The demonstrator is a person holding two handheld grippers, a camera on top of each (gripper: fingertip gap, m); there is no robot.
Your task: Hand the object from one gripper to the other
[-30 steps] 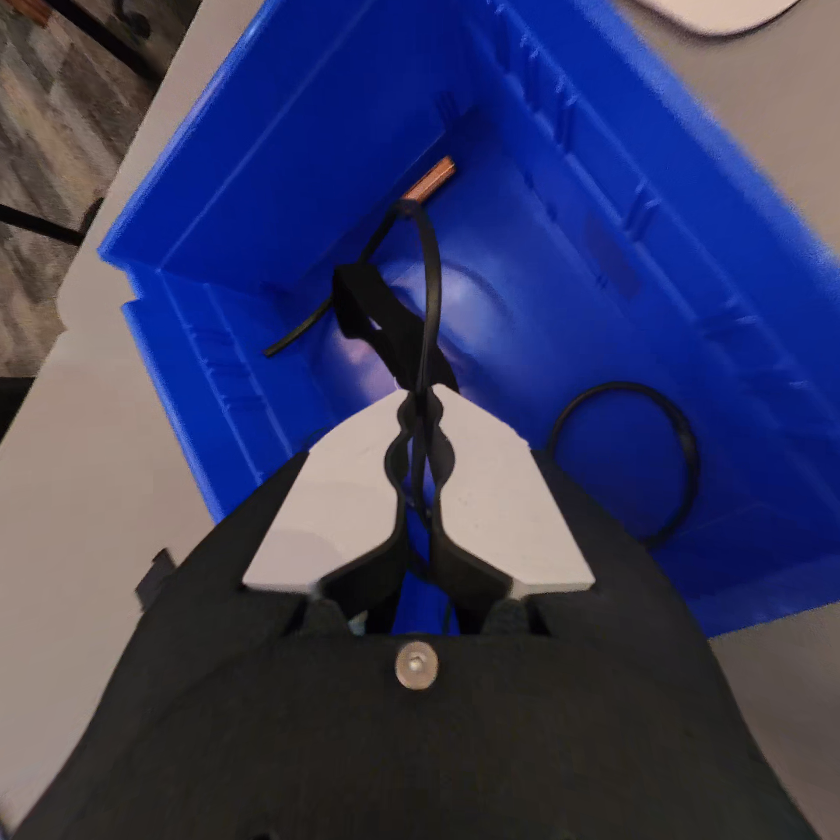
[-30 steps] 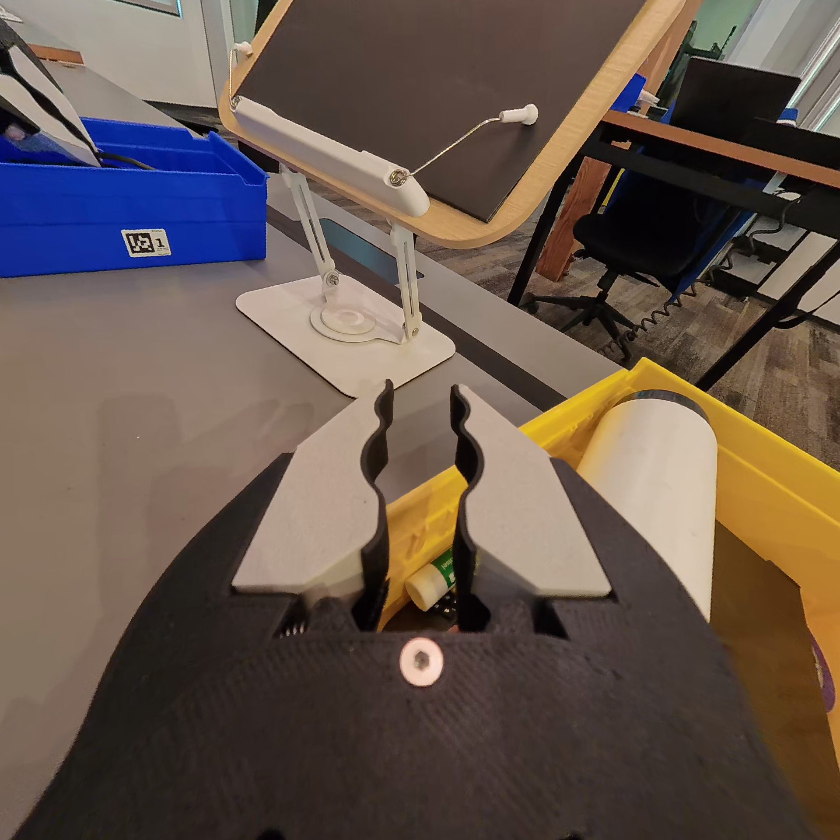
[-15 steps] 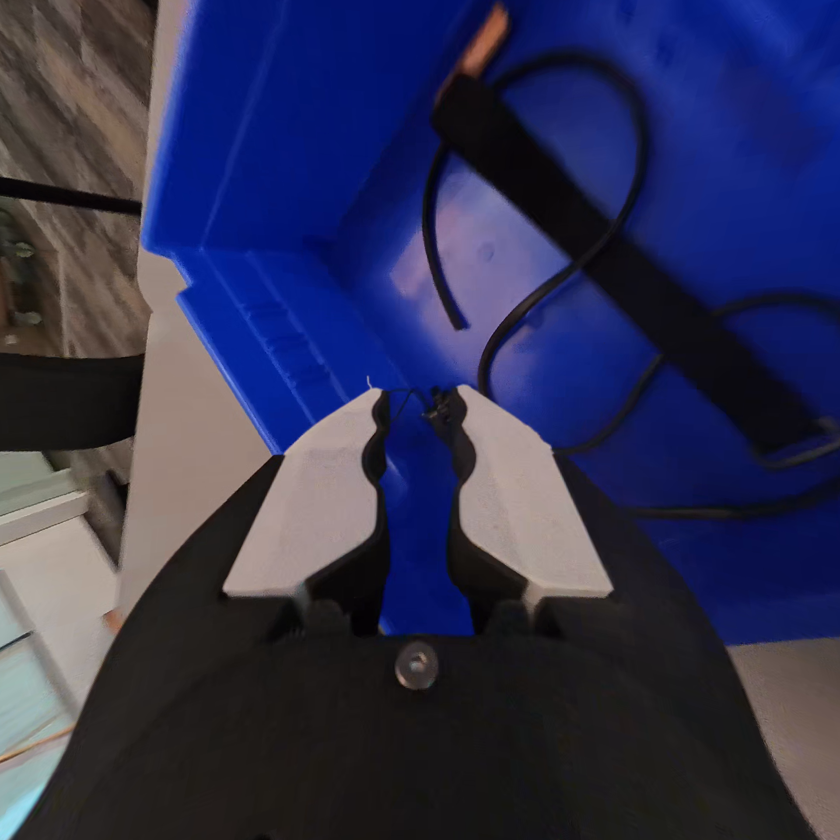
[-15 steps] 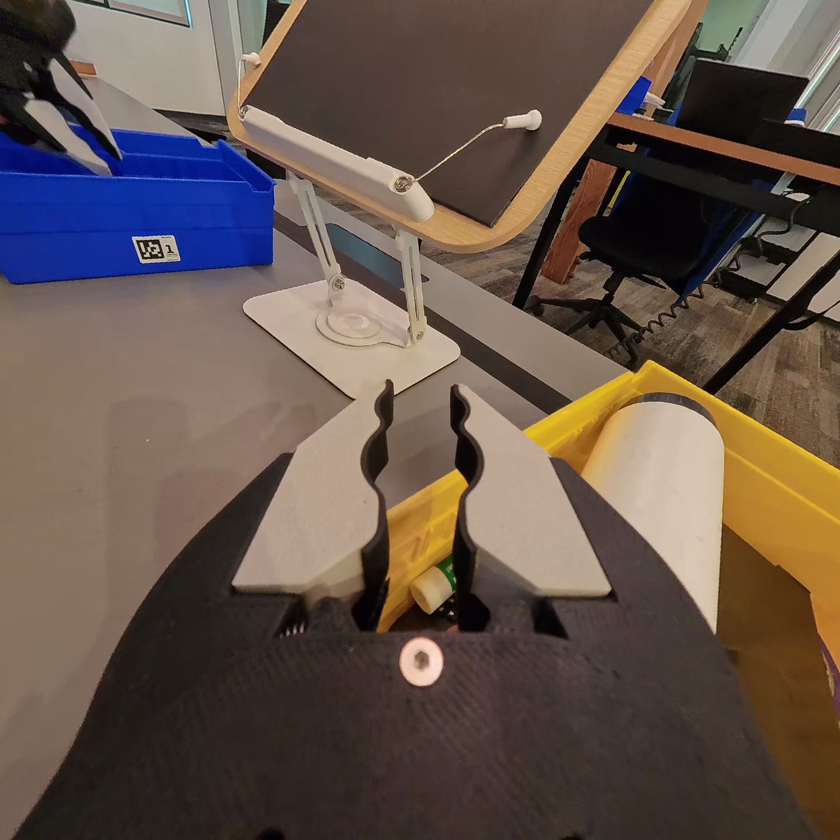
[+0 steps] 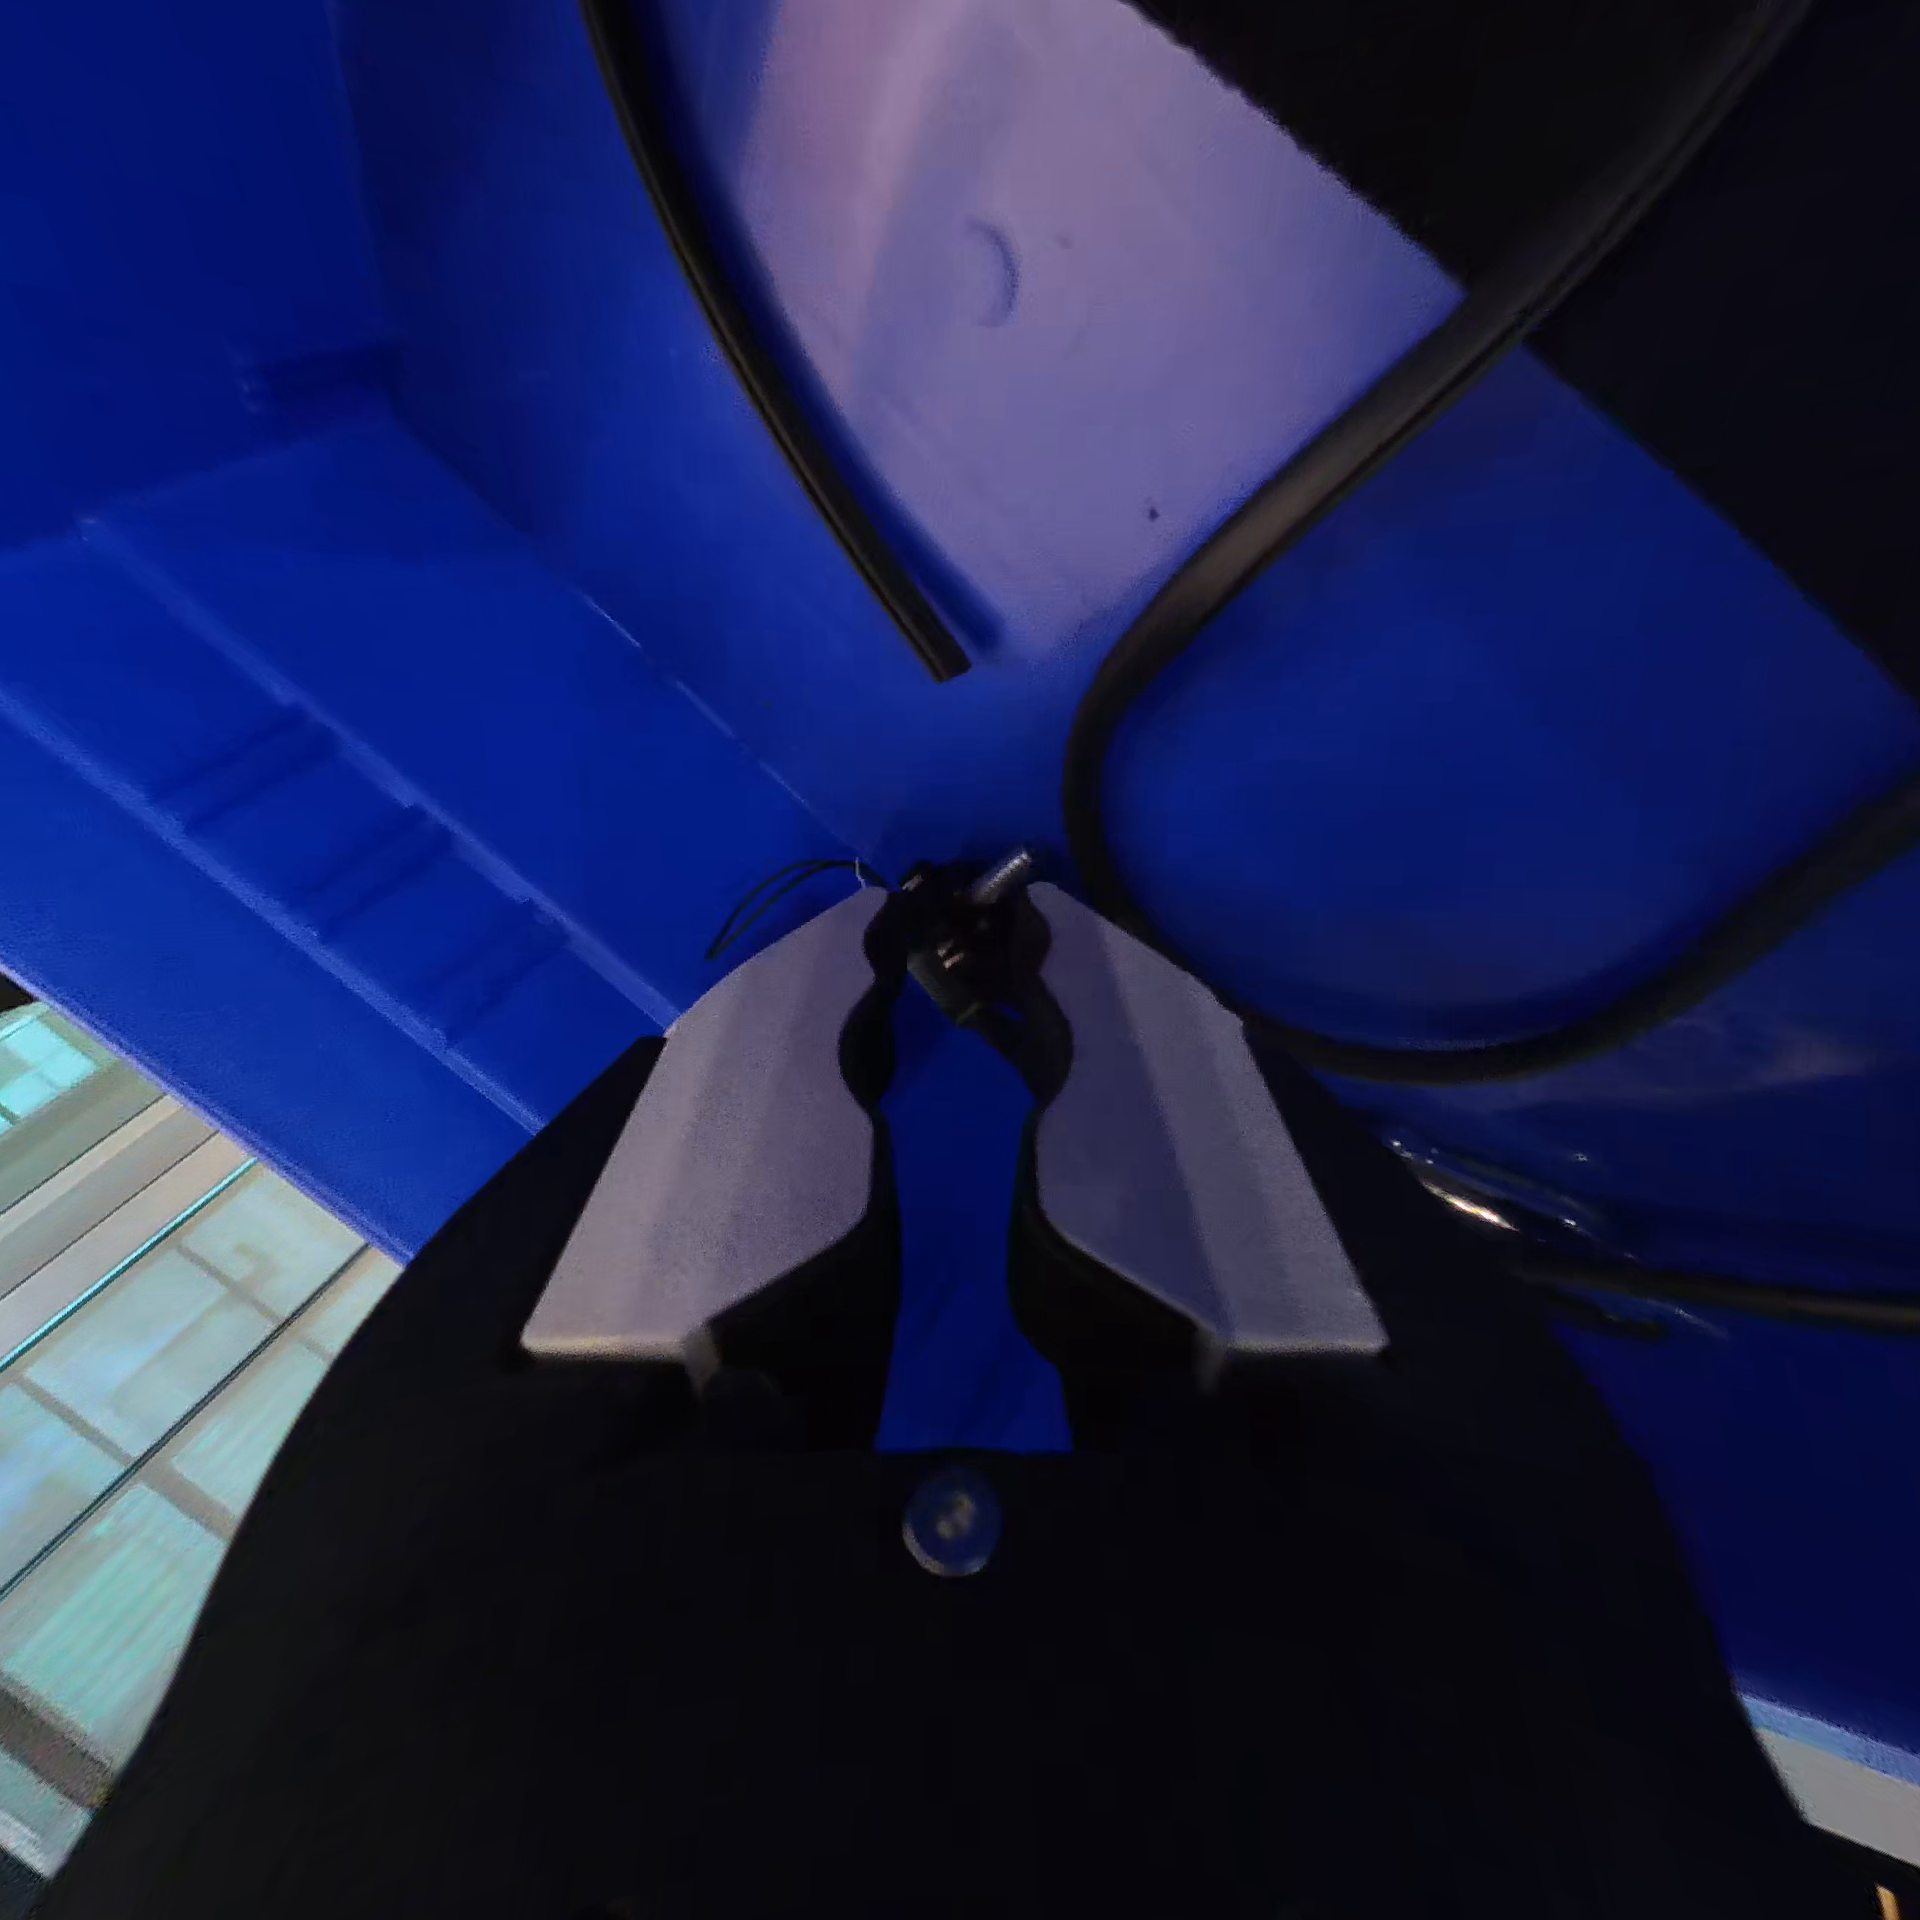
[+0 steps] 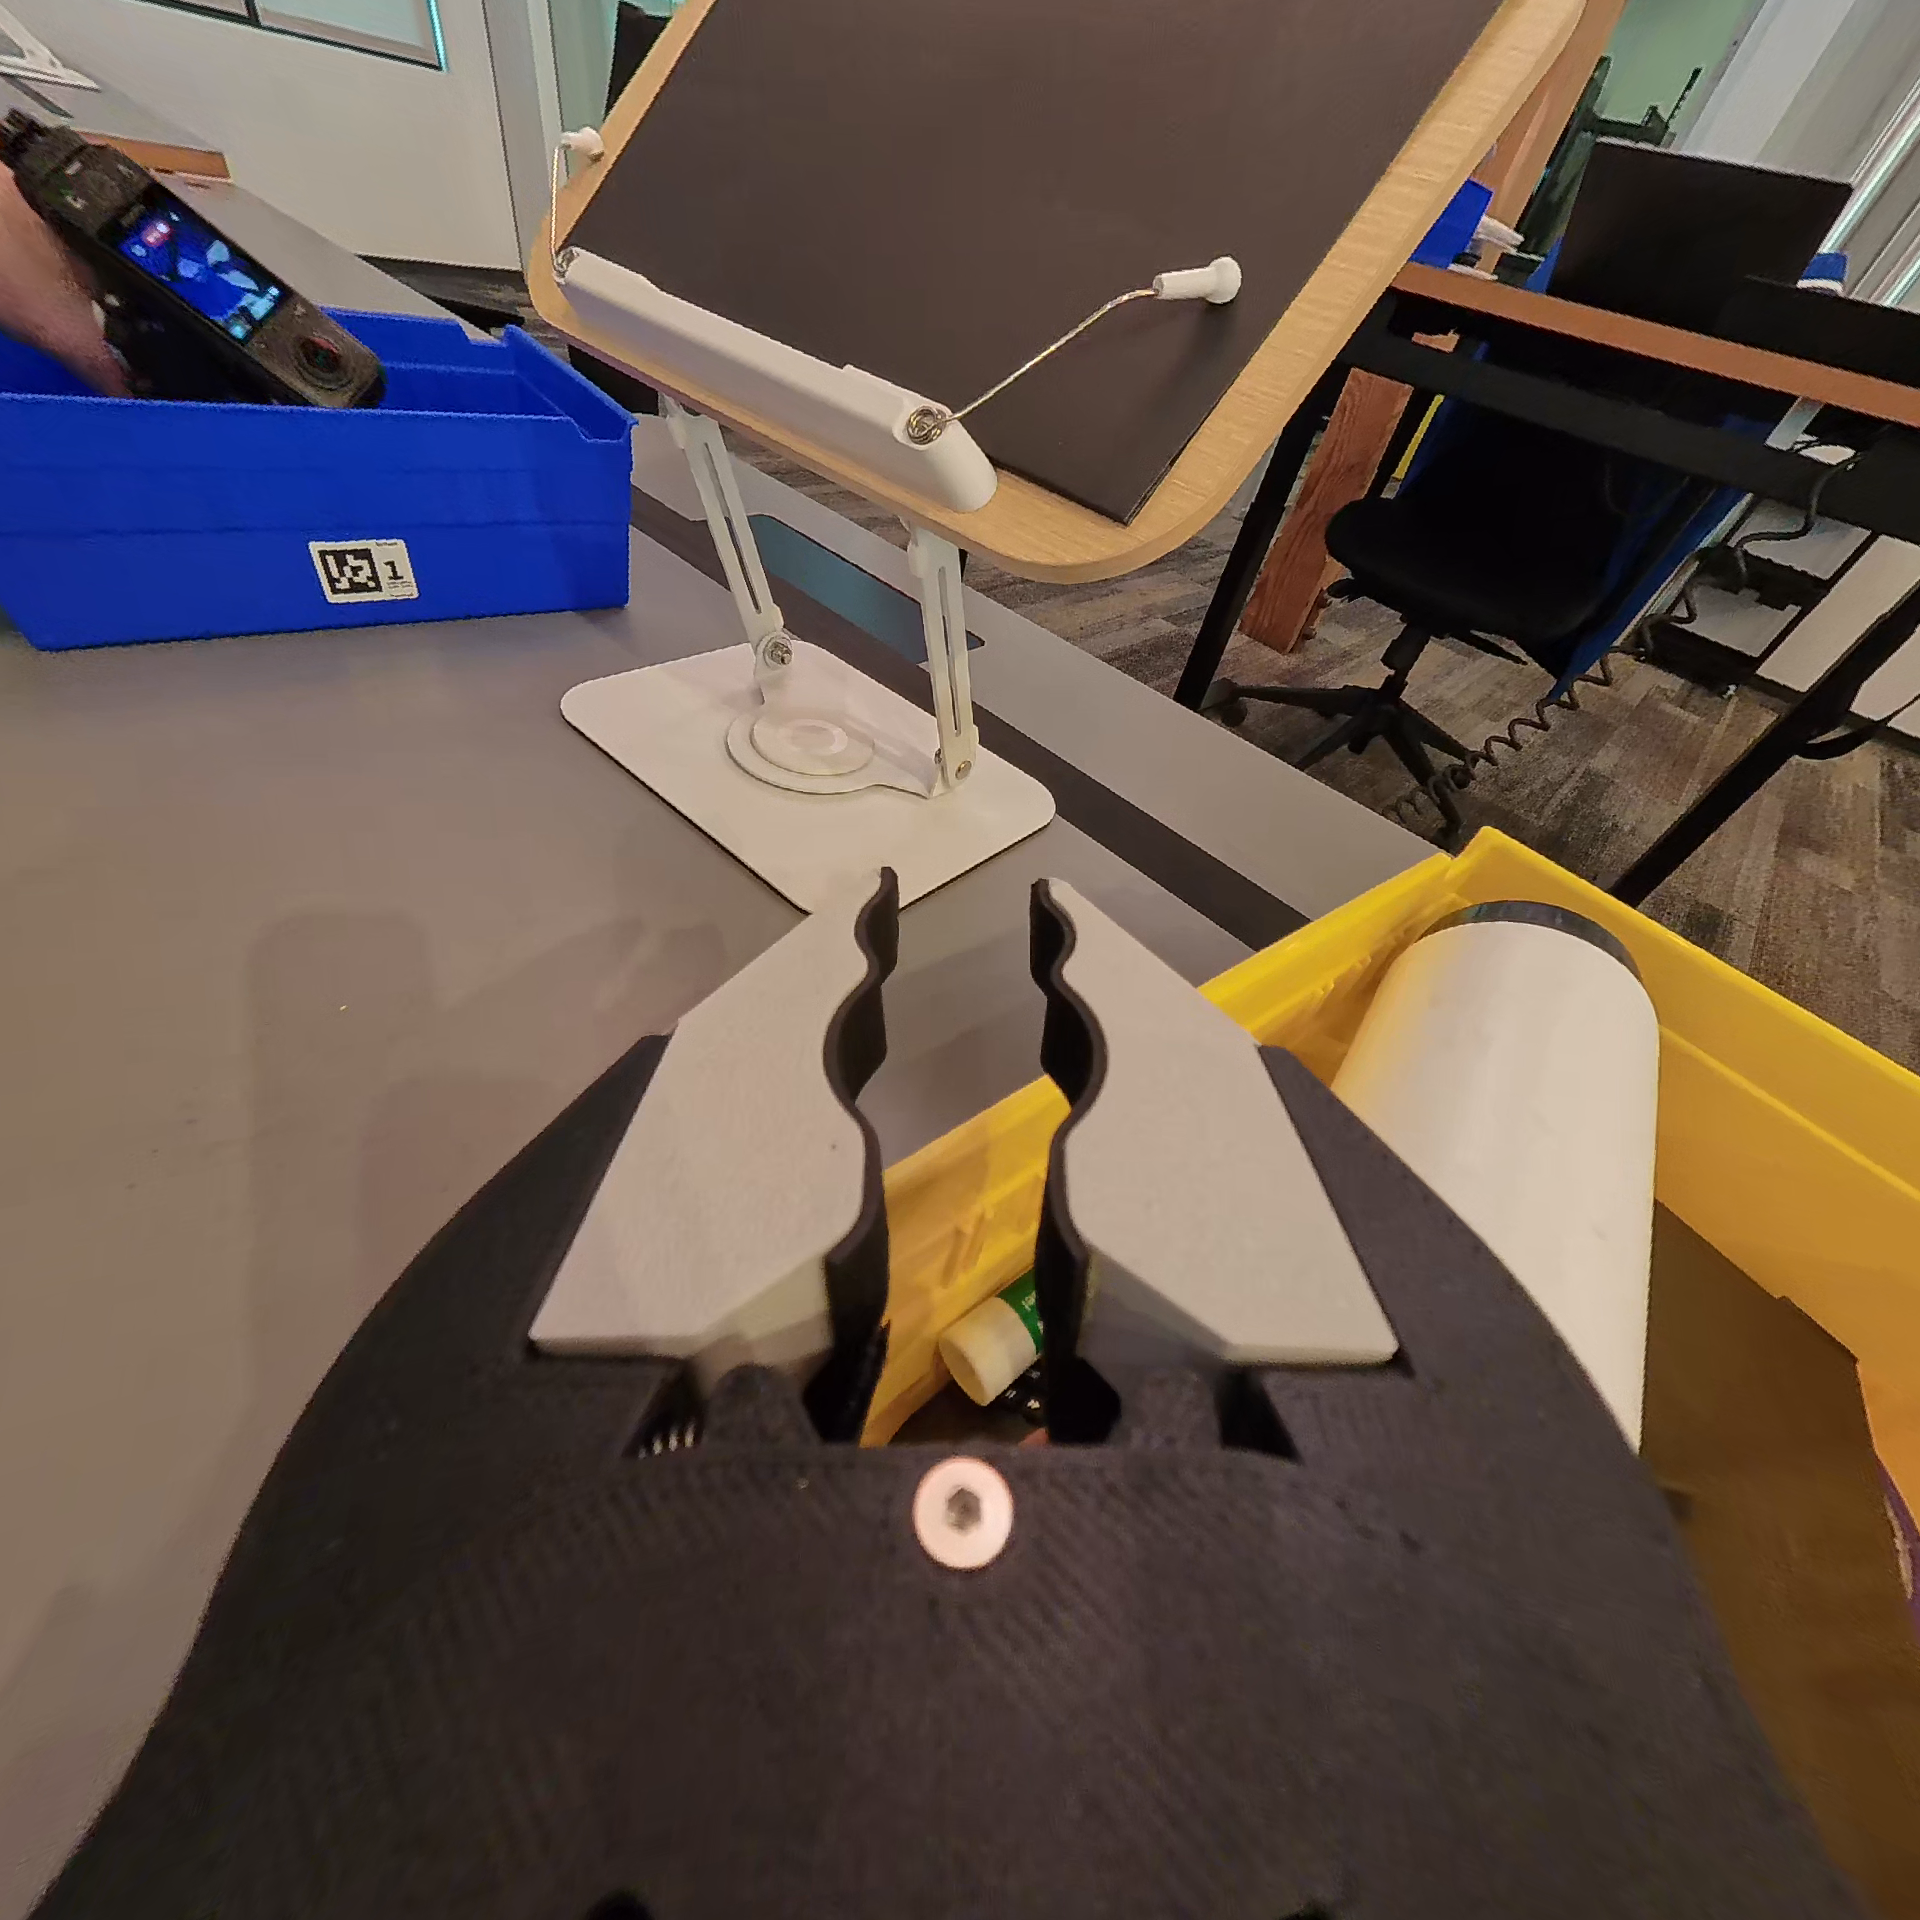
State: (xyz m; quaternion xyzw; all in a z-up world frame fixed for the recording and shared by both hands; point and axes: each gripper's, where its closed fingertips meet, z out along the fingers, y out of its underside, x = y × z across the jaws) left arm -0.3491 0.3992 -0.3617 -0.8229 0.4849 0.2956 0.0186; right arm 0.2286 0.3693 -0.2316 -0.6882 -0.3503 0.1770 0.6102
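Grey matte tabletop [image 6: 312,883], lower left. Wood-patterned grey-brown floor [image 6: 1299,665], right of centre. Black swivel office chair [image 6: 1455,582], upper right, beneath a wood-topped, black-framed desk [image 6: 1662,343]. White wall with glazed panel [image 6: 343,26], upper left.

1. The left gripper [image 5: 951,925] reaches deep into a blue bin [image 5: 395,644], its tips close to the bin floor.
2. Its jaws are nearly closed at the tips around a small black piece with a metal end [image 5: 961,935]; whether it is truly pinched is unclear.
3. A thin black cable [image 5: 1236,582] loops across the bin floor from 1 to 4 o'clock.
4. Another cable end [image 5: 914,623] lies at 12 o'clock.
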